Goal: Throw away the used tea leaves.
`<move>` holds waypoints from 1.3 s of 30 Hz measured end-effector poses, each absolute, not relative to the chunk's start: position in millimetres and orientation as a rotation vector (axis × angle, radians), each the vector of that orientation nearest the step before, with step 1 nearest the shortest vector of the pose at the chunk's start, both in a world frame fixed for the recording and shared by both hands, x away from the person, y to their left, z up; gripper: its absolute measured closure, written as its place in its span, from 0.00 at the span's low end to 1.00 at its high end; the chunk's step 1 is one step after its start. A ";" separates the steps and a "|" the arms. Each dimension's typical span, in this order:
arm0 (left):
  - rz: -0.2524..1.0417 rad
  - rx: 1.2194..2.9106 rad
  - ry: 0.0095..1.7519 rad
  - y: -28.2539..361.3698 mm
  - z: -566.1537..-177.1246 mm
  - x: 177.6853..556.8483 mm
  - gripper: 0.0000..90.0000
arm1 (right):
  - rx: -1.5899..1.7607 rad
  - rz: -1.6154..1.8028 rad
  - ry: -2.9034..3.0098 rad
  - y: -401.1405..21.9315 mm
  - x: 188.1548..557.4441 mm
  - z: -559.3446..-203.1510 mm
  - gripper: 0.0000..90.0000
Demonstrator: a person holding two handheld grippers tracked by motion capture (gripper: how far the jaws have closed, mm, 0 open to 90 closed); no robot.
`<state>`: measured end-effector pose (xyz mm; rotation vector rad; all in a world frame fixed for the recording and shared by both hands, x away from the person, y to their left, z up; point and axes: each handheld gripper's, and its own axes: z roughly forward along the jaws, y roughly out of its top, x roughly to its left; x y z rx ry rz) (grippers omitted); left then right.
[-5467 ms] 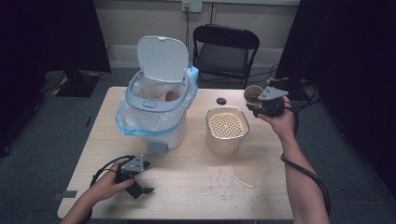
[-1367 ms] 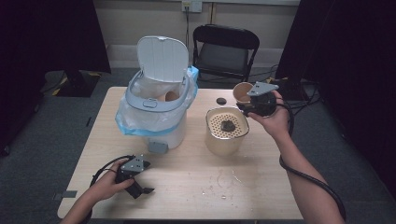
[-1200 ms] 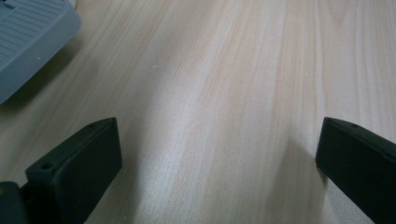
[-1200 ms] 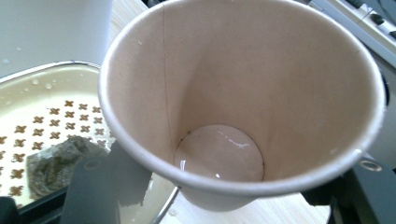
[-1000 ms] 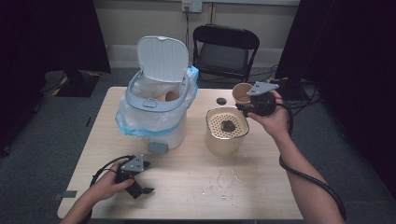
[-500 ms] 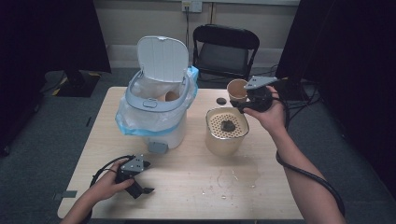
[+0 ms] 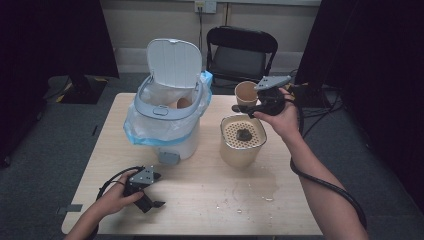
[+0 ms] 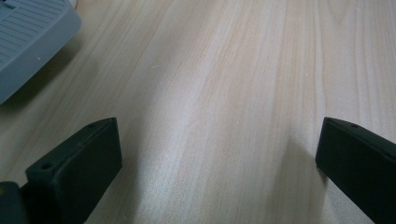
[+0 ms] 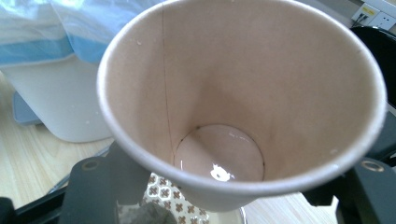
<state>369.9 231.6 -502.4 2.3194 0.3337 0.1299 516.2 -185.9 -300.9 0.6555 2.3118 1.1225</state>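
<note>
Right claw (image 7: 248, 102) pinches the paper cup (image 7: 245, 92) at its wall, one jaw on each side as I see in the right gripper view, and holds it in the air beyond the far edge of the beige strainer container (image 7: 243, 140). My left claw (image 8: 219, 158) is spread wide and rests low on the desk (image 7: 210, 195) near the front left corner, with nothing between the jaws.

From largest to smallest: the desk carries the white pedal bin (image 7: 167, 112), lid up, with a plastic liner and something brownish inside; to its right stands the strainer container with a dark wet lump (image 7: 243, 134) on its perforated insert; in front of it a wet spill (image 7: 252, 189) marks the wood.

The cup (image 9: 243, 102) looks nearly empty, only a thin shine of liquid (image 9: 219, 156) at the bottom. I judge the pouring is done and the cup should now go to the bin. To do this well, I would keep the mouth of the cup upward while I carry it left, so the last drops do not fall on the desk. I should not squeeze harder, because the paper wall bends easily. I would bring it over the middle of the bin opening, clear of the raised lid, and release it low.
</note>
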 end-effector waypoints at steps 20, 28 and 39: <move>0.130 2.322 0.331 231.7 -502.3 370.1 0.00 | 0.618 1.121 2.359 -162.7 520.8 -278.5 0.36; 0.126 2.322 0.331 231.6 -502.5 370.0 0.00 | 0.598 1.129 2.365 -153.2 521.7 -268.7 0.35; 0.125 2.322 0.333 231.7 -502.4 369.9 0.00 | 0.577 1.149 2.389 -137.6 521.9 -261.1 0.35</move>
